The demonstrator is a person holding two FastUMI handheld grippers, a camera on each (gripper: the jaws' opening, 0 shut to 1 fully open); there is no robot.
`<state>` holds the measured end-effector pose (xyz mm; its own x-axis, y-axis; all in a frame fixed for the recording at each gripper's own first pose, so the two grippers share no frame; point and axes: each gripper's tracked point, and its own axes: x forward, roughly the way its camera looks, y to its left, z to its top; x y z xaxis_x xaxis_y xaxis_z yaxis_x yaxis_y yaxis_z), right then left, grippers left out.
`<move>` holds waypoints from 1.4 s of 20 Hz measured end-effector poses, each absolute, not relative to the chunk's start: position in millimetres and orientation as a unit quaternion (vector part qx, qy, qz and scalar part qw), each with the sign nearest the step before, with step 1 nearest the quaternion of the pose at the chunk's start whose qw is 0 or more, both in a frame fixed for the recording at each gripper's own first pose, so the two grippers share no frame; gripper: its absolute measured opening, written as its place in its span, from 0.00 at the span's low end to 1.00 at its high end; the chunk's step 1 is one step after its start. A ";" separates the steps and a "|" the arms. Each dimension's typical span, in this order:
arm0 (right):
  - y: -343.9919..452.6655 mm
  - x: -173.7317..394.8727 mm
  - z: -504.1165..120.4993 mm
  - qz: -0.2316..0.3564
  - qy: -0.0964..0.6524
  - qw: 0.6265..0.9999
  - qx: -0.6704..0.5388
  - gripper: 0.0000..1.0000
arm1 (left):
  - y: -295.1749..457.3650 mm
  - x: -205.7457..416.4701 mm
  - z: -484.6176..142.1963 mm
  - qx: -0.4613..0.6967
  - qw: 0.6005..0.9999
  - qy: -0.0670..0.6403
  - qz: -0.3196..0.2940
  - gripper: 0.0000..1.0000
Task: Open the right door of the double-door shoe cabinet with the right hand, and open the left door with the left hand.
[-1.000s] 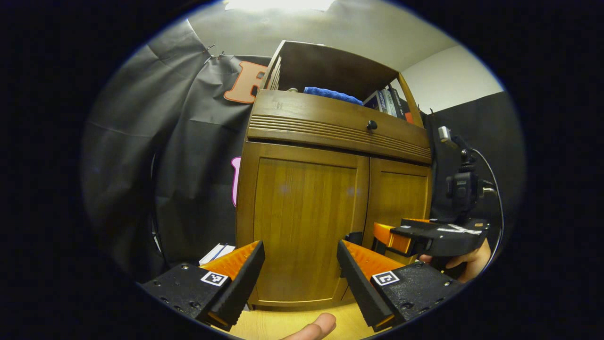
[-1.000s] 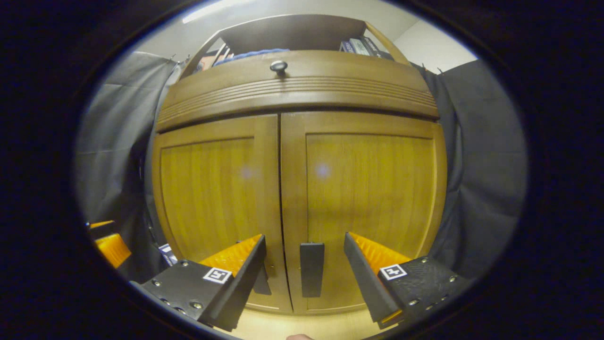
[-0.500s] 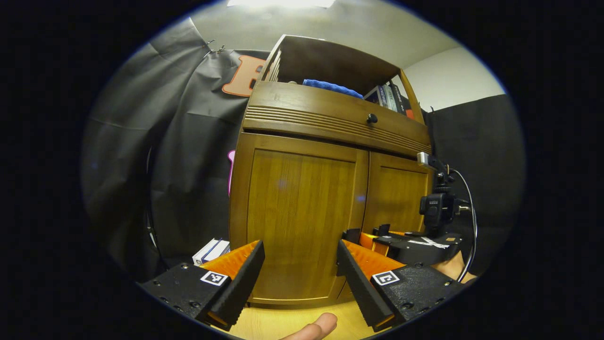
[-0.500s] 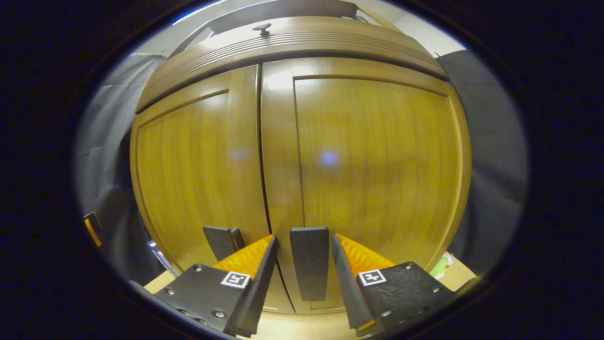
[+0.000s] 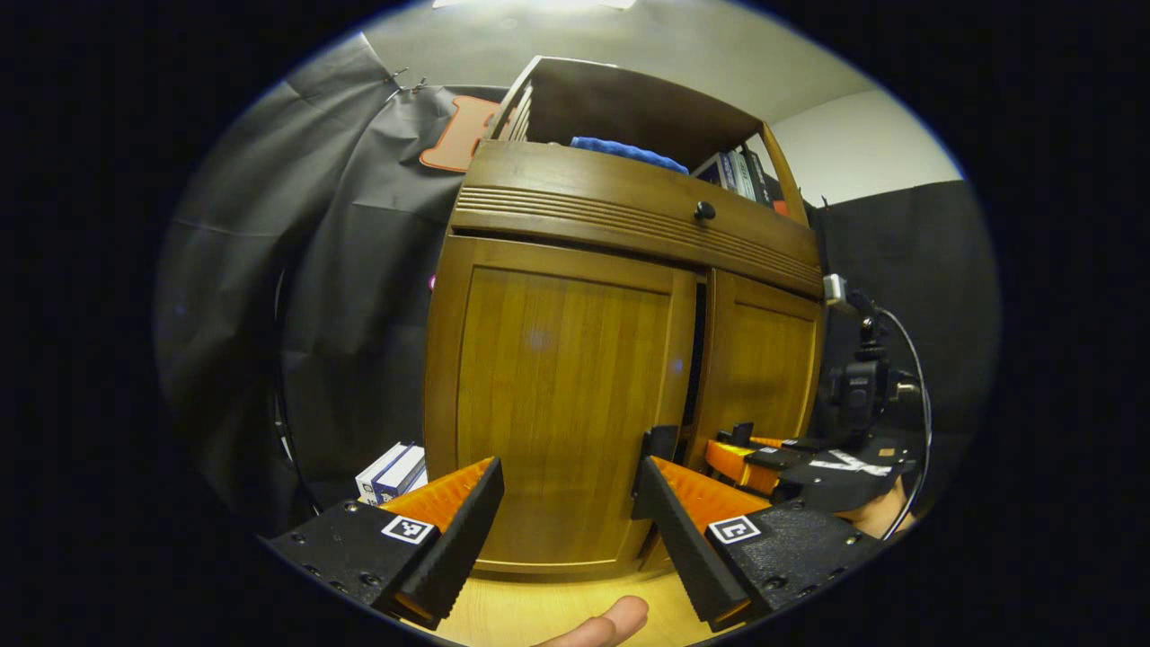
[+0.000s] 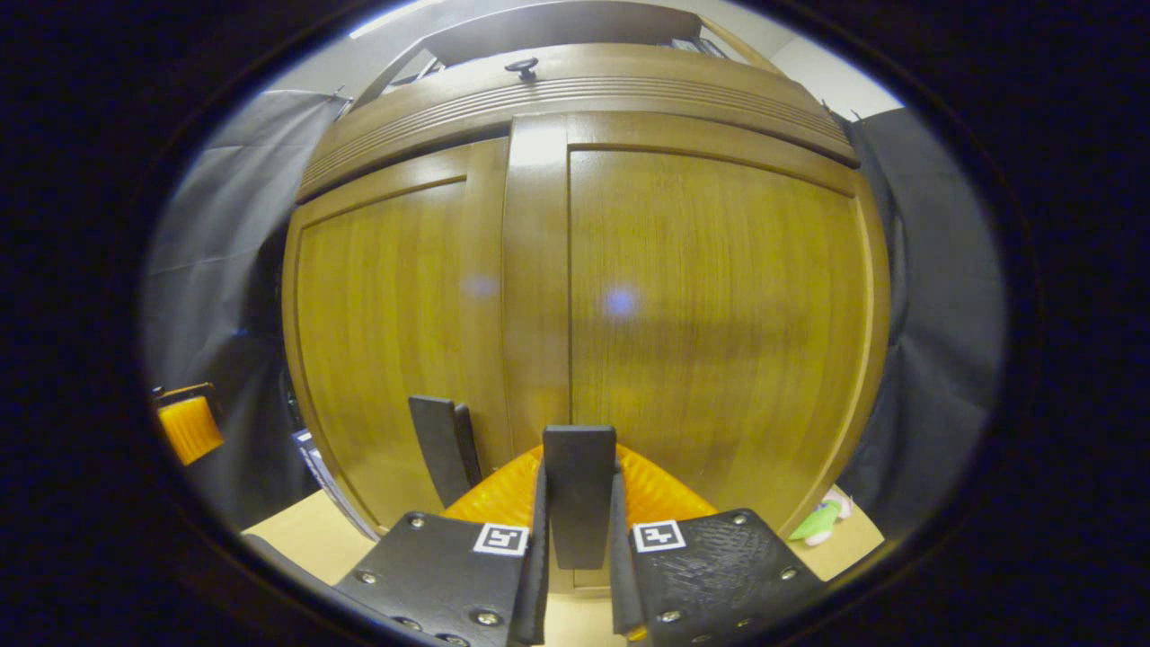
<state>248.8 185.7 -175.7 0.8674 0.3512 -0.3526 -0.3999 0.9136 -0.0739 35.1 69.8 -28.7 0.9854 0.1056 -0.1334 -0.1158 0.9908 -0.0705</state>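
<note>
Right gripper clamped on the dark upright handle of the brown wooden cabinet's right door, cracked ajar, a dark gap beside the left door. Left gripper spread wide, hovering just before that shut left door above the pale worktop.

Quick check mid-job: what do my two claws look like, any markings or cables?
Left claw: black, bolted body plates, each bearing a small square black-and-white marker tag. Right claw: the same plates and tags. Seen from the left gripper view, its body carries a small black camera on a post, with a thin cable looping off it.
</note>
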 end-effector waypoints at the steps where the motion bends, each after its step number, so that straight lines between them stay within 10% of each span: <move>1: 182.2 242.9 -174.4 0.200 0.170 0.962 -0.072 0.24 | 67.0 36.5 -27.9 -0.037 0.996 0.063 0.052 0.95; 28: 51.1 148.6 -129.1 0.215 0.188 0.958 -0.019 0.28 | 45.8 34.2 -29.6 -0.005 0.998 0.056 0.041 0.92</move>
